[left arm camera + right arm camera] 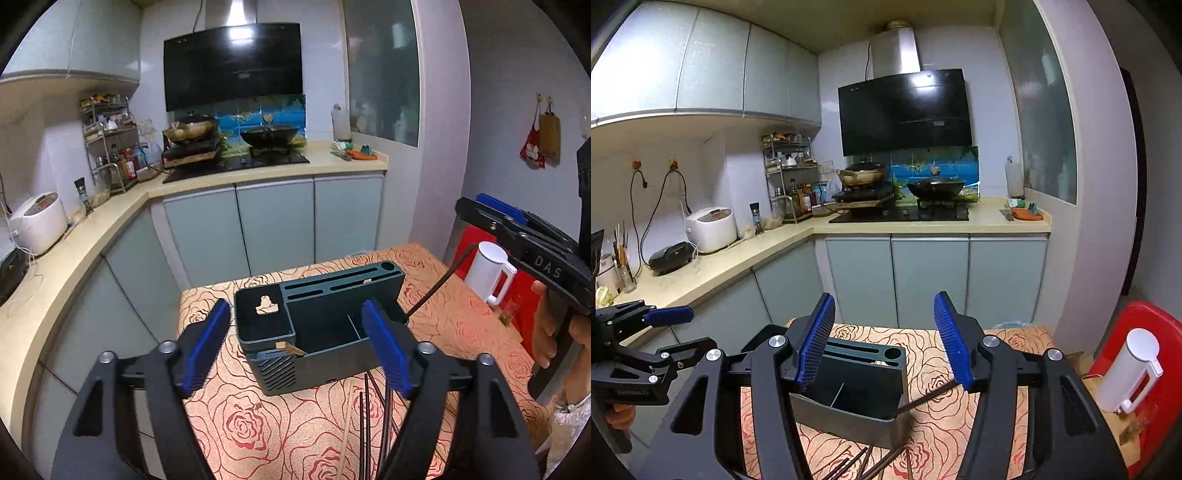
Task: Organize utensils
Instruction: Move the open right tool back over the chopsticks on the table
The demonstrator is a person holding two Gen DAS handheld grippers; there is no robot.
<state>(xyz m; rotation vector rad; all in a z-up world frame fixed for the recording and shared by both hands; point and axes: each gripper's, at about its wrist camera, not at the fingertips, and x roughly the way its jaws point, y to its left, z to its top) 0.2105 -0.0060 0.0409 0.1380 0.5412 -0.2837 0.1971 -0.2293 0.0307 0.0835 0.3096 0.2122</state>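
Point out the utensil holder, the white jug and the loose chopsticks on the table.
utensil holder (334, 363), left wrist view, front wall.
white jug (482, 271), left wrist view, body.
loose chopsticks (366, 424), left wrist view, mid-shaft of a dark one.

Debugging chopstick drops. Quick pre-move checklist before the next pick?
1. Left claw open, nothing between its pads: ok.
2. Right claw open, nothing held: ok.
3. Dark chopstick fully inside the utensil holder: not ok, it leans out over the rim.
4. Loose chopsticks on the tablecloth, in front of the holder: ok.
5. White jug clear of both claws: ok.
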